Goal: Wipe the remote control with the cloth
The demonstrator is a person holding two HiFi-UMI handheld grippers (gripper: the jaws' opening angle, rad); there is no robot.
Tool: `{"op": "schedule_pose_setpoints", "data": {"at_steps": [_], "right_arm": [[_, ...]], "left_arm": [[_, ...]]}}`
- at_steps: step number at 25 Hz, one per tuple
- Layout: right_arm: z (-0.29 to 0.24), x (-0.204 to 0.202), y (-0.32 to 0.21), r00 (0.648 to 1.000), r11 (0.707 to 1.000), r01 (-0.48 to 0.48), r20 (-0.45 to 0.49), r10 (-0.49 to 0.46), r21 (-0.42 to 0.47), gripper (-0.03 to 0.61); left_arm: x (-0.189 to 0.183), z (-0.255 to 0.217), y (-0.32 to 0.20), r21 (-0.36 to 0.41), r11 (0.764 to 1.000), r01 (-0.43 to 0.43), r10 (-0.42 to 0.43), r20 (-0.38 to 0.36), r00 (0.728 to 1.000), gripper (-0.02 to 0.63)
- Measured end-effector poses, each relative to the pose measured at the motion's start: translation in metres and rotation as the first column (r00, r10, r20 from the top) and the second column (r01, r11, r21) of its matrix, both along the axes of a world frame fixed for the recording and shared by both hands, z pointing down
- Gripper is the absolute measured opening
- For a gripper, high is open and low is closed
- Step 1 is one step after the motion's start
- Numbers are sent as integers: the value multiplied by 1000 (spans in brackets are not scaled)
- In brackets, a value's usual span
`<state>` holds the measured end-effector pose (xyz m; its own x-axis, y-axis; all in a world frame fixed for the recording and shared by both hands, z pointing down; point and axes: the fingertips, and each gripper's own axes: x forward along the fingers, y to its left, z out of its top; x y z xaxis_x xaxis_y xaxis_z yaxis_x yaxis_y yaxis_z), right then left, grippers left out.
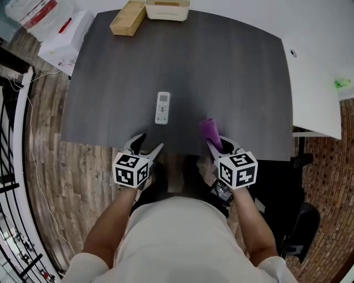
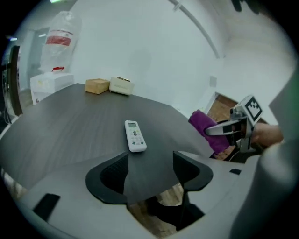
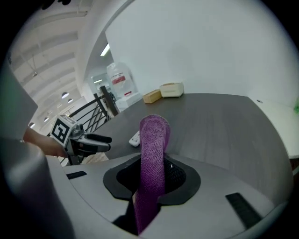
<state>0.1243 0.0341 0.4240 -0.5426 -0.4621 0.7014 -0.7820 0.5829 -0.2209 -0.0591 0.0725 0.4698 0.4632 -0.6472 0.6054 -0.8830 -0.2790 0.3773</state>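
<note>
A white remote control (image 1: 162,107) lies face up on the dark grey table (image 1: 221,72), a little ahead of both grippers and closer to the left one. My left gripper (image 1: 150,142) hovers at the table's near edge, open, with nothing between its jaws; in the left gripper view the remote (image 2: 135,136) sits just beyond them. My right gripper (image 1: 213,142) is shut on a purple cloth (image 1: 209,130) that stands up out of the jaws (image 3: 153,140). It hangs over the near edge, to the right of the remote (image 3: 134,138).
A wooden box (image 1: 128,17) and a cream container (image 1: 167,9) sit at the table's far edge. A white carton with a plastic bag (image 1: 63,38) stands off the far left corner. A white table (image 1: 315,72) adjoins on the right, a black railing (image 1: 14,127) on the left.
</note>
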Motion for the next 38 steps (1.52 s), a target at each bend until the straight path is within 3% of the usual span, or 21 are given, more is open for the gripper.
{"op": "schedule_pose_setpoints", "data": {"at_steps": [5, 8, 11, 17, 22, 25, 27, 29, 31, 33, 35, 38], "right_arm": [[41, 5, -35, 984, 989, 142, -108, -145, -31, 86], [64, 4, -54, 974, 981, 188, -121, -192, -48, 86], [84, 3, -63, 976, 981, 181, -113, -187, -64, 87], [104, -2, -64, 976, 990, 136, -167, -141, -39, 87], [107, 0, -68, 972, 996, 91, -217, -91, -10, 87], [108, 0, -70, 960, 996, 84, -267, -81, -3, 87], [106, 1, -70, 954, 997, 83, -289, -80, -3, 87], [100, -1, -68, 951, 997, 83, -298, -79, 3, 87], [88, -10, -67, 950, 995, 98, -299, -86, 27, 87], [71, -33, -63, 947, 986, 149, -297, -121, 73, 87], [55, -68, -57, 936, 964, 238, -293, -194, 120, 87], [50, -125, -35, 895, 909, 395, -277, -349, 131, 87]], "left_arm": [[6, 36, -33, -18, 996, 90, -84, 208, 974, 290], [1, 52, -50, -37, 988, 149, -132, 285, 949, 302], [2, 59, -62, -39, 990, 138, -116, 350, 930, 302], [10, 73, -72, -71, 995, 76, -45, 358, 933, 302], [15, 71, -77, -49, 998, -35, 49, 328, 943, 299], [14, 68, -79, -40, 991, -126, 132, 317, 939, 264], [15, 68, -78, -31, 974, -226, 224, 316, 922, 261], [18, 67, -75, -17, 940, -341, 329, 320, 889, 261], [25, 67, -71, -6, 887, -461, 438, 323, 839, 259], [36, 66, -65, -1, 820, -573, 543, 319, 777, 259], [44, 66, -60, 2, 767, -642, 611, 305, 731, 259], [47, 64, -58, 0, 742, -670, 645, 271, 714, 258]]}}
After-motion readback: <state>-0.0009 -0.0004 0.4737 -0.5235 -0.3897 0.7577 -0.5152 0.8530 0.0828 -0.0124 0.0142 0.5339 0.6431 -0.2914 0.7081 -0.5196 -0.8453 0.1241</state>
